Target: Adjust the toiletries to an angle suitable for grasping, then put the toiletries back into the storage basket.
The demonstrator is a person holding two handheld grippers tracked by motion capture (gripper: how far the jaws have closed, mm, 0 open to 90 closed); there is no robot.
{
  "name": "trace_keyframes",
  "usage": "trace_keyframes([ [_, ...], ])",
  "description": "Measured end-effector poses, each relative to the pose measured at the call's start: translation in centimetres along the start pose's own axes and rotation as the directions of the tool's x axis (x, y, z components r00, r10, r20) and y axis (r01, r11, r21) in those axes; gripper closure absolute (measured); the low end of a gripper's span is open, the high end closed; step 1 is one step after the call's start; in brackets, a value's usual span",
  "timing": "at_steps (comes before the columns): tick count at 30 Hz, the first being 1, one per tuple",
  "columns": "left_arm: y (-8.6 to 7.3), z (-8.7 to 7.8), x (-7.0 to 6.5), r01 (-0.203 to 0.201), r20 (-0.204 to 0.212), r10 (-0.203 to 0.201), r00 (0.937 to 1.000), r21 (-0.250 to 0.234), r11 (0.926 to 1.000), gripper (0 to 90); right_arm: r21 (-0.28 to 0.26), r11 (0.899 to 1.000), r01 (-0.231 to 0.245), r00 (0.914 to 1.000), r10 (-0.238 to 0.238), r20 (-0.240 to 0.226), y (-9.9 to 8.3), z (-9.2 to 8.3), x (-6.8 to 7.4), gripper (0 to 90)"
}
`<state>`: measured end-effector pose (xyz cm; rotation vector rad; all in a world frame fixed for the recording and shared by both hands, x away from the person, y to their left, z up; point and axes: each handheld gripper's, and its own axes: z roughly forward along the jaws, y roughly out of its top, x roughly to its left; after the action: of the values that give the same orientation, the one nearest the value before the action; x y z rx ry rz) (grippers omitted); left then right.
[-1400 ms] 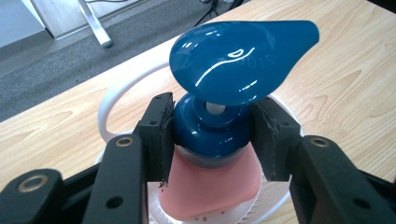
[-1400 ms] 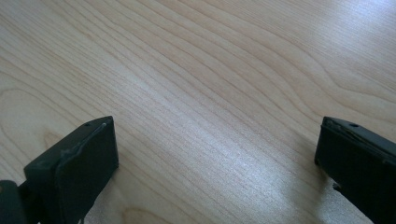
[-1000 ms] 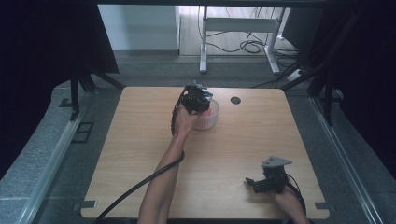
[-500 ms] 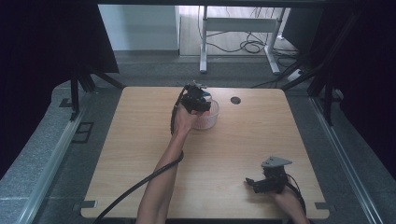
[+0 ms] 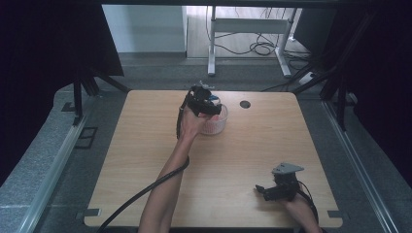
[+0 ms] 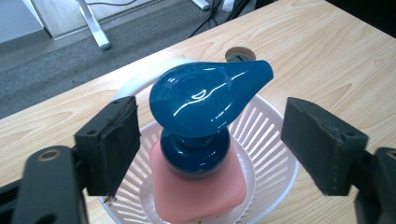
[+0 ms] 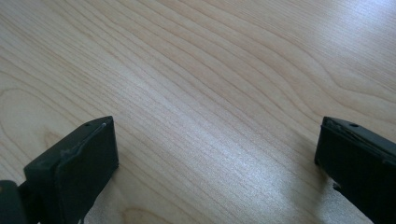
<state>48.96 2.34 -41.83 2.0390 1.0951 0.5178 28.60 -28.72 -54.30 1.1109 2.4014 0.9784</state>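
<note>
Left gripper view: our left gripper (image 6: 210,140) has just been spreading its jaws, pads clear either side of the blue-capped pink bottle (image 6: 201,140) standing in the white basket (image 6: 271,154). High view puts the basket (image 5: 216,124) at twelve o'clock, right gripper (image 5: 265,189) gaping at five.

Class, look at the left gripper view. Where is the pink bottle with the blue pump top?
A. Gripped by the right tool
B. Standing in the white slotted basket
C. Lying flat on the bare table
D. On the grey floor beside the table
B: the pink bottle stands upright inside the white basket, its blue pump top between the left tool's spread jaws, neither pad touching it.
</note>
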Motion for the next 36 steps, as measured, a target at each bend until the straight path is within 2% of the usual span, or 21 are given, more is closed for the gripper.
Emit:
trace_keyframes([
  [8, -0.2, -0.9, 0.1, -0.001, 0.005, 0.001, 1.0, -0.014, 0.9999, 13.4, 0.0, 1.0, 0.0, 1.0, 0.0, 0.0, 0.0, 0.0, 0.0, 0.0],
  [20, -0.6, -2.5, 0.6, 0.014, 0.036, -0.012, 0.9993, -0.035, 0.9993, 12.8, 0.001, 1.0, 0.001, 1.0, -0.001, 0.0, 0.0, 0.0, 0.0, 0.0],
  [36, -0.9, -4.6, 0.2, -0.012, 0.07, 0.015, 0.9974, -0.045, 0.9989, 11.0, 0.001, 1.0, 0.002, 1.0, -0.002, -0.001, 0.0, 0.0, 0.0, 0.0],
])
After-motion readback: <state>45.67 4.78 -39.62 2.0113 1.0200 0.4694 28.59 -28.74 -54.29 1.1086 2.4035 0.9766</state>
